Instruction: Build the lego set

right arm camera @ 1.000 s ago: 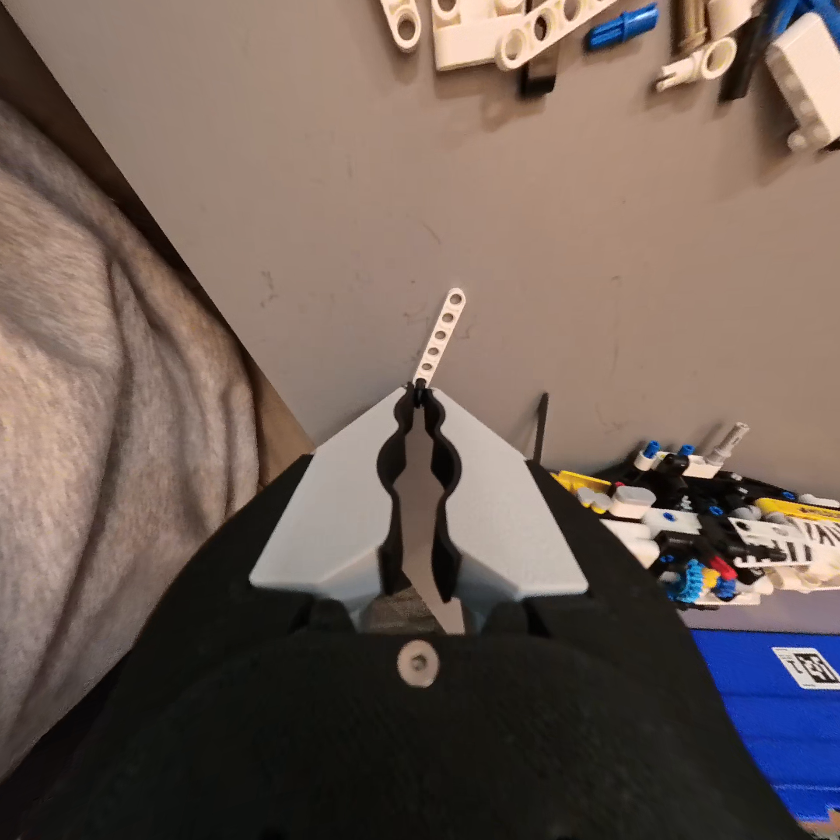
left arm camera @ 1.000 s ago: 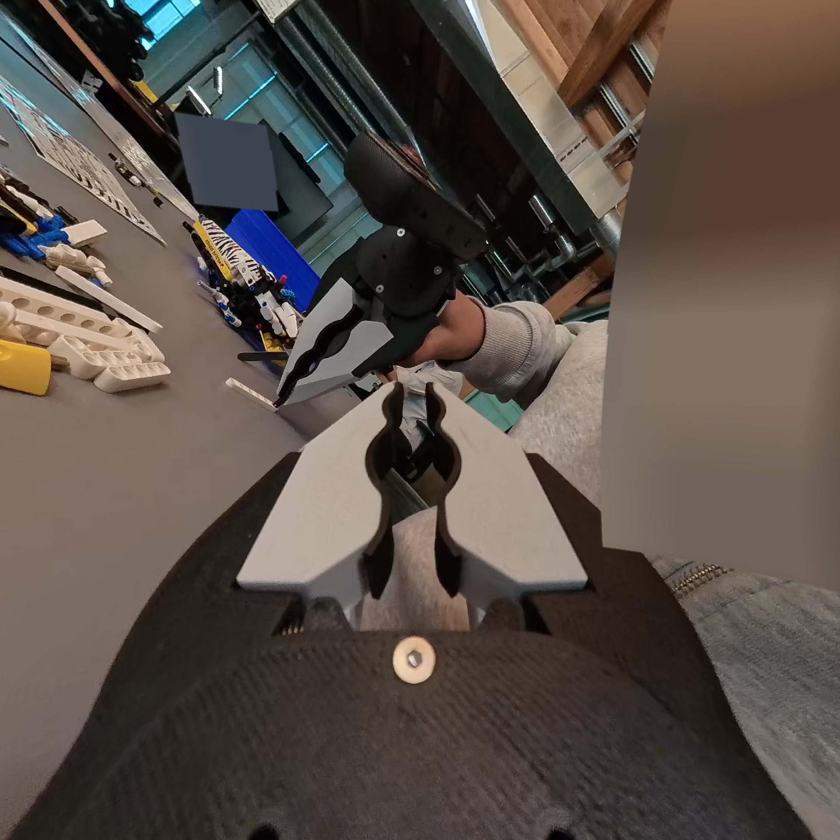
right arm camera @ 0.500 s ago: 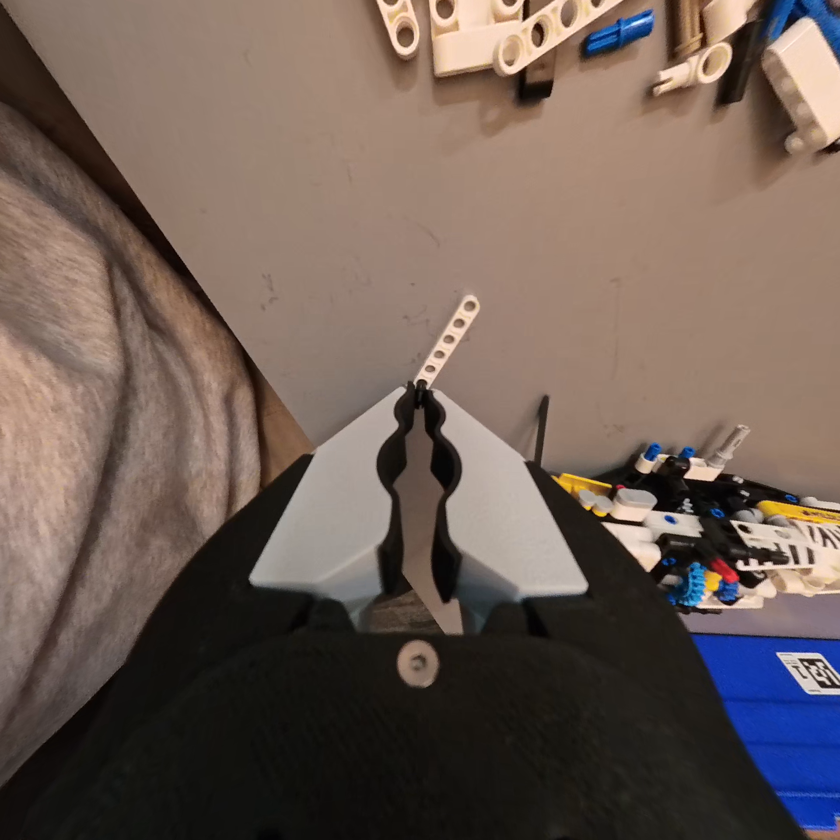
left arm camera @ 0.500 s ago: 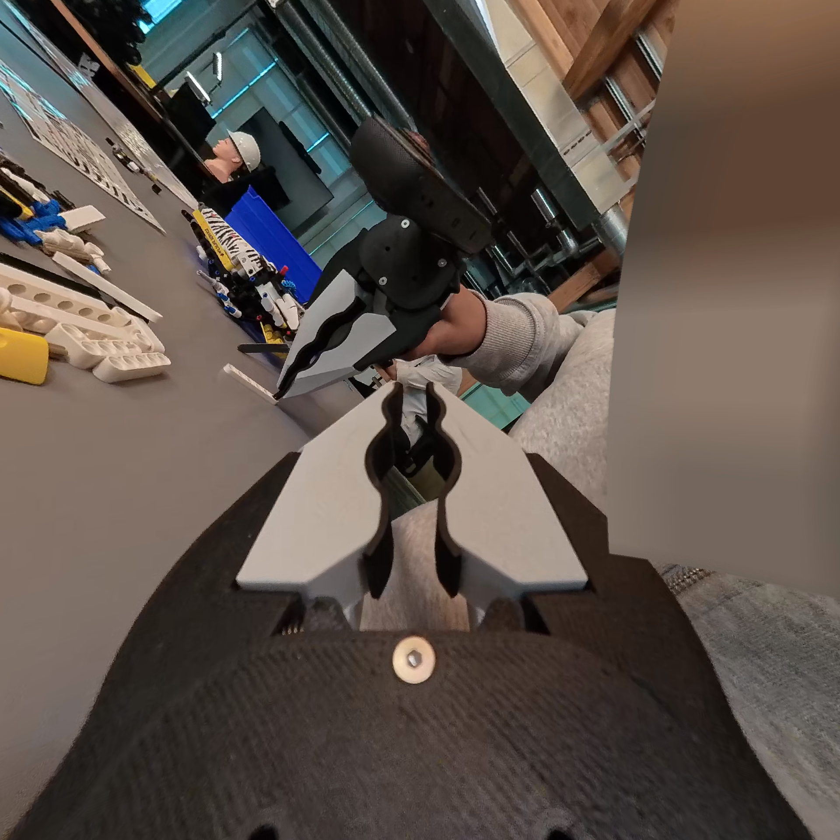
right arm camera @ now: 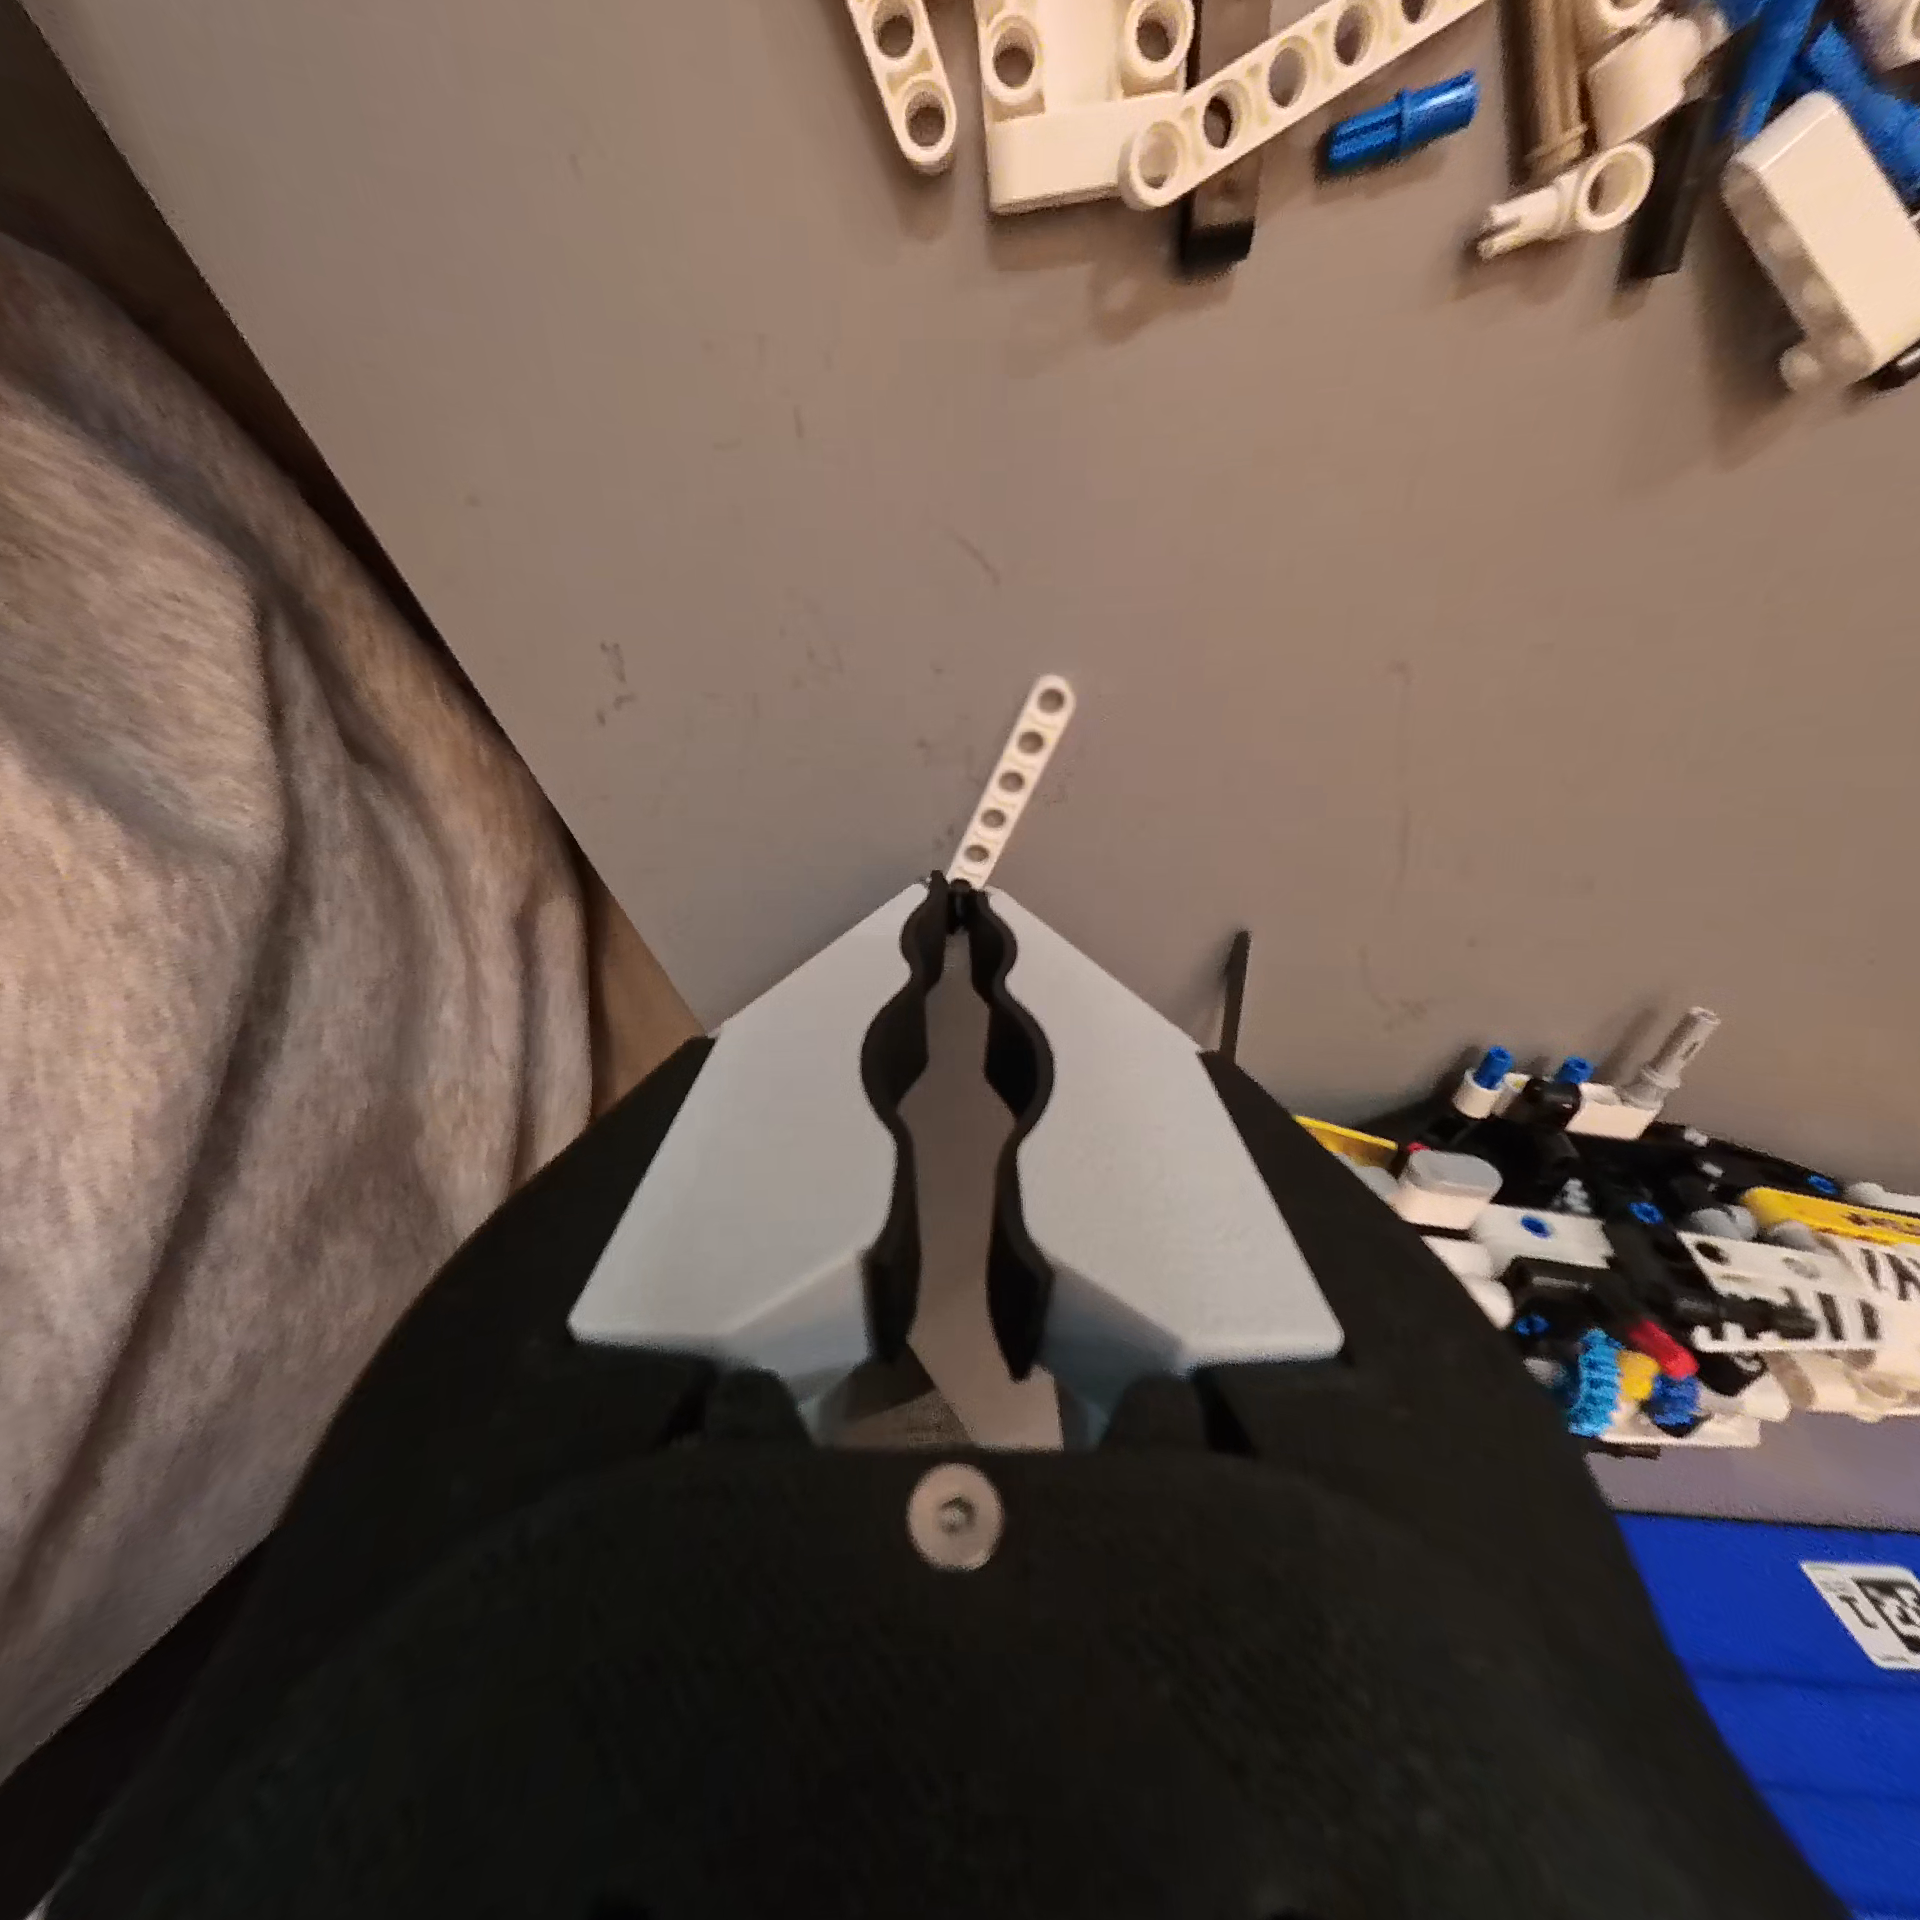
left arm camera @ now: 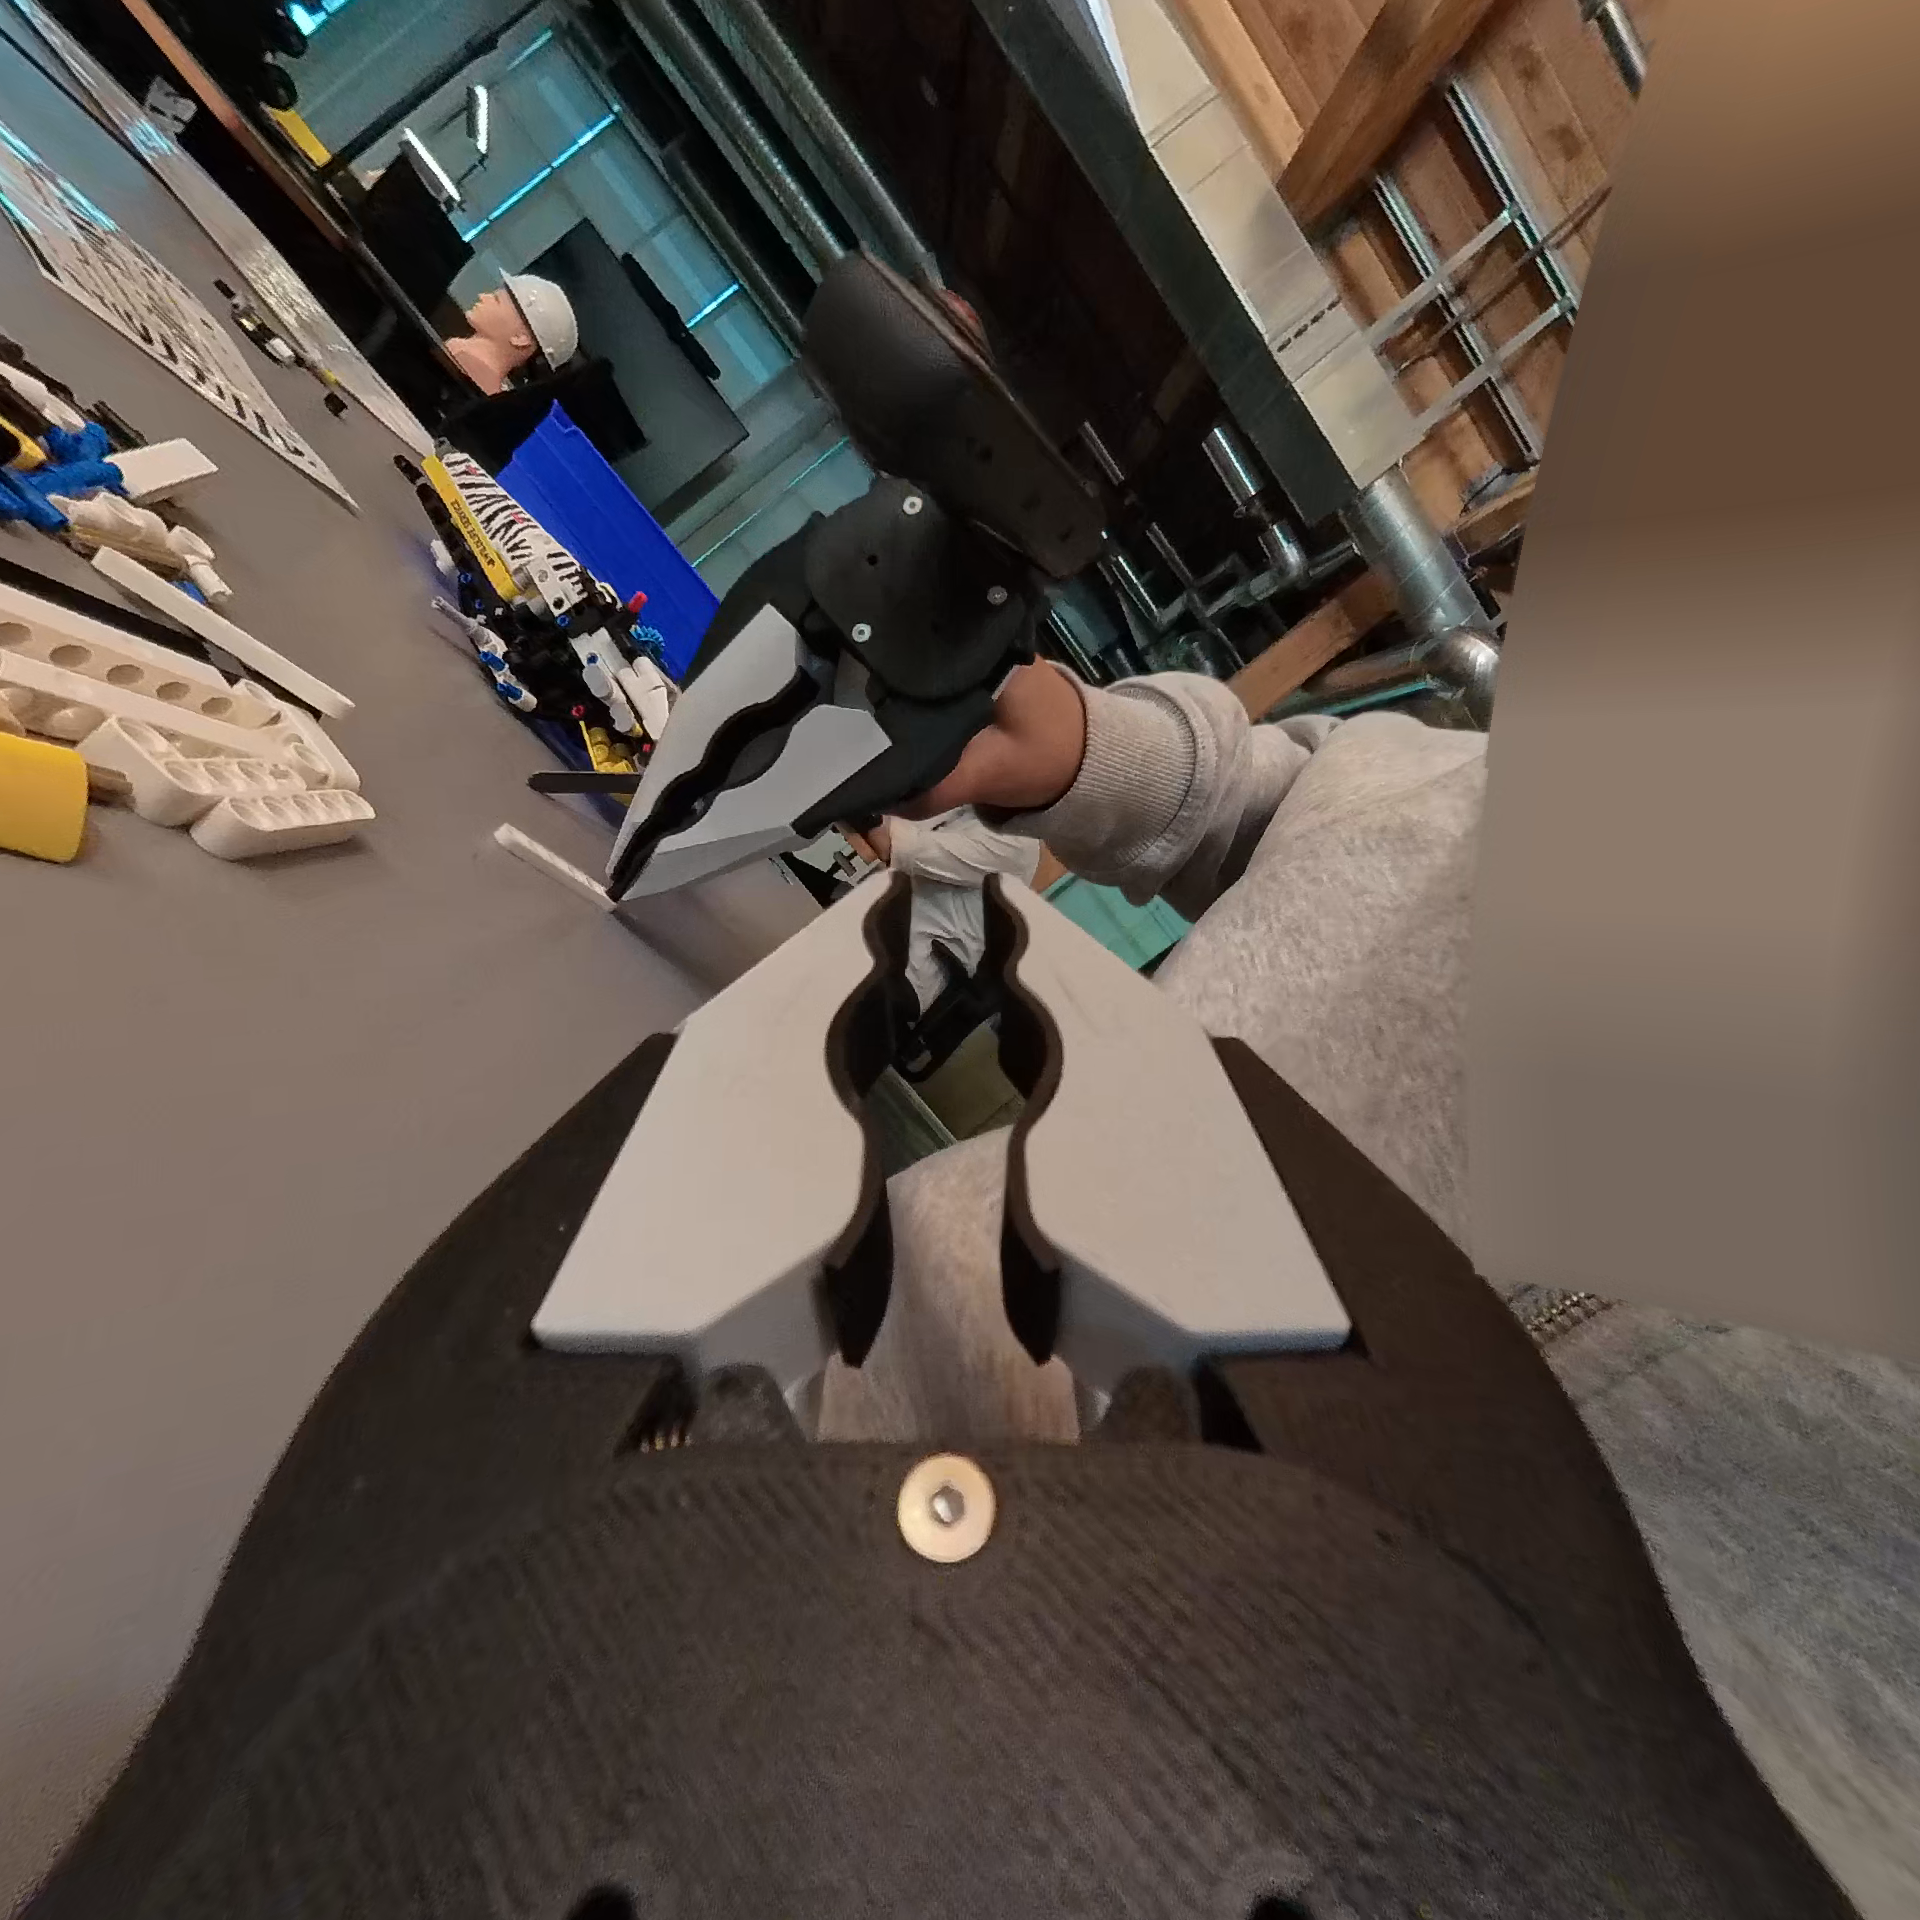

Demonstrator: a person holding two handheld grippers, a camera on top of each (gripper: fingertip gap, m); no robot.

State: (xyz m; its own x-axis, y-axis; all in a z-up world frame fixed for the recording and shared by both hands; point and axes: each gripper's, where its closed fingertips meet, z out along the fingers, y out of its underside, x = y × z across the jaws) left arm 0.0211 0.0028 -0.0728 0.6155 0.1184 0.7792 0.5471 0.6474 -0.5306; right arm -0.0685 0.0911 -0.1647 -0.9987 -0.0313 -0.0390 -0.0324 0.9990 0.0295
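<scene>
In the left wrist view, I am holding my left gripper point(left arm camera: 945, 894) above the edge of the grey matte table point(left arm camera: 260, 1039), and its two grey fingers are standing apart with nothing between them; behind the gap I am seeing only my grey sweatshirt. Farther off, my right gripper point(left arm camera: 621, 883) is pointing down to the table, with its tips meeting on the end of a thin white plastic beam with holes point(left arm camera: 545, 852), which is lying flat on the table. Behind it, the half-built black, white and yellow lego model point(left arm camera: 551, 634) is standing beside a blue plastic bin point(left arm camera: 603, 530). White loose lego beams point(left arm camera: 177, 717) are lying at the left.

In the right wrist view, my right gripper point(right arm camera: 958, 902) is pinching the near end of the white beam point(right arm camera: 1013, 779). The lego model point(right arm camera: 1662, 1257) is lying to the right, near the table edge, well apart from the beam. Loose white and blue pieces point(right arm camera: 1247, 114) are lying at the top.
</scene>
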